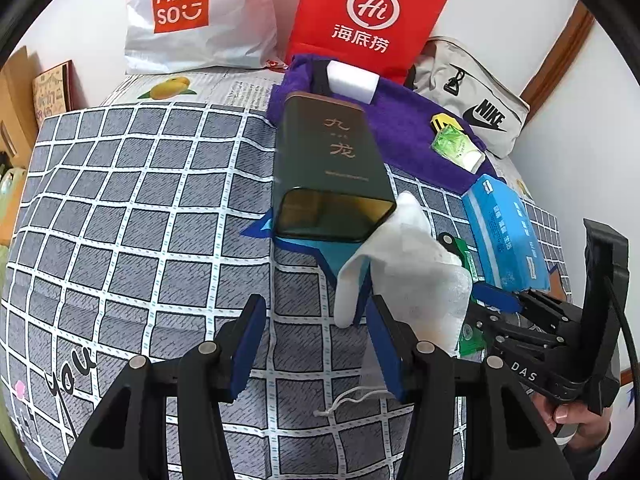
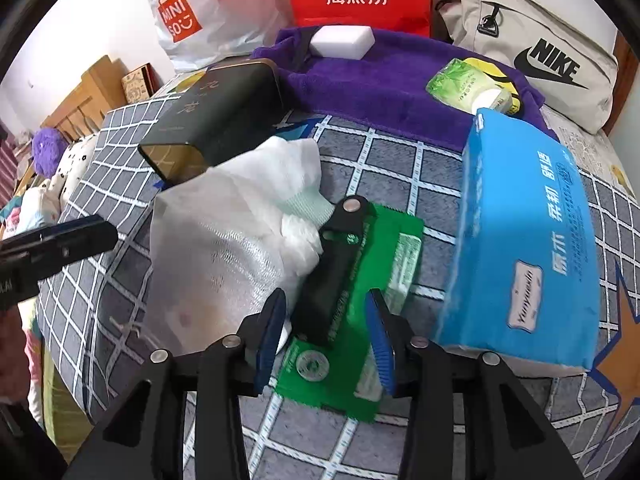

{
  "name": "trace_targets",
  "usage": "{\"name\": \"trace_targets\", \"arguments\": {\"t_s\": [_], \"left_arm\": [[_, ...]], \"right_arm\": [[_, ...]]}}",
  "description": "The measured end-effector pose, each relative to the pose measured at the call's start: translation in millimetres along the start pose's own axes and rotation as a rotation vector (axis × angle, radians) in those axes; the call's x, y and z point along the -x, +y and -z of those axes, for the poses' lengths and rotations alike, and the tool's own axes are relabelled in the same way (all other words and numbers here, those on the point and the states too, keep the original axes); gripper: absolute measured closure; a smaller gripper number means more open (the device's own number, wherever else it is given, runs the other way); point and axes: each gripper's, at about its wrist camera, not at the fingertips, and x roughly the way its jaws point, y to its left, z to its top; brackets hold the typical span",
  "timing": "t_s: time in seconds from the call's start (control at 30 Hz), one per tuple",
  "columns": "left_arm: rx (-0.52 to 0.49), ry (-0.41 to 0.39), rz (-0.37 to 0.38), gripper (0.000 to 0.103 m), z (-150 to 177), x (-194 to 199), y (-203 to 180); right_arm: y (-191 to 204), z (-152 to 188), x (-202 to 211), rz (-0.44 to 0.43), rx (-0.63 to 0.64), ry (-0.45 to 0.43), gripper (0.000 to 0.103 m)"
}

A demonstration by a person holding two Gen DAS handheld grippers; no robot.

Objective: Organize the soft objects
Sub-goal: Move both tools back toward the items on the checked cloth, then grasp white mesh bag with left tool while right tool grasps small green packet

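The right gripper (image 2: 326, 340) hangs over the green packet (image 2: 352, 320) on the bed (image 2: 380, 168), fingers spread astride it, apparently set to pinch. The left gripper (image 1: 316, 340) is spread, empty, beside the white cloth bag (image 1: 404, 264) leaning on the dark tin (image 1: 328, 168), likely its container.

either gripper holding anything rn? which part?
Nothing held. Left gripper is open over the bedsheet; right gripper is open, straddling the green packet without pinching it.
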Motion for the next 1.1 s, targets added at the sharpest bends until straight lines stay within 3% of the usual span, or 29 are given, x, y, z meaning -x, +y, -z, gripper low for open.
{"name": "trace_targets", "arguments": {"t_s": [0.13, 0.2, 0.3, 0.37, 0.6, 0.87, 1.1], "left_arm": [[0.012, 0.005, 0.007, 0.053, 1, -2, 3], [0.014, 0.008, 0.01, 0.053, 2, -3, 3], [0.009, 0.014, 0.01, 0.053, 4, -5, 2], [0.01, 0.019, 0.013, 0.053, 5, -7, 1], [0.002, 0.031, 0.024, 0.053, 6, -11, -4], [-0.006, 0.039, 0.029, 0.053, 6, -13, -4], [-0.002, 0.046, 0.031, 0.053, 9, -16, -3]], "right_arm": [[14, 2, -6, 0.049, 0.076, -0.017, 0.06], [16, 5, -5, 0.052, 0.106, -0.03, 0.08], [6, 9, 2, -0.012, 0.062, -0.017, 0.089], [3, 13, 8, -0.008, 0.057, -0.016, 0.093], [-10, 28, 22, -0.024, 0.046, -0.013, 0.093], [-4, 11, 10, -0.044, 0.049, -0.033, 0.092], [-9, 18, 12, -0.06, 0.058, -0.069, 0.099]]}}
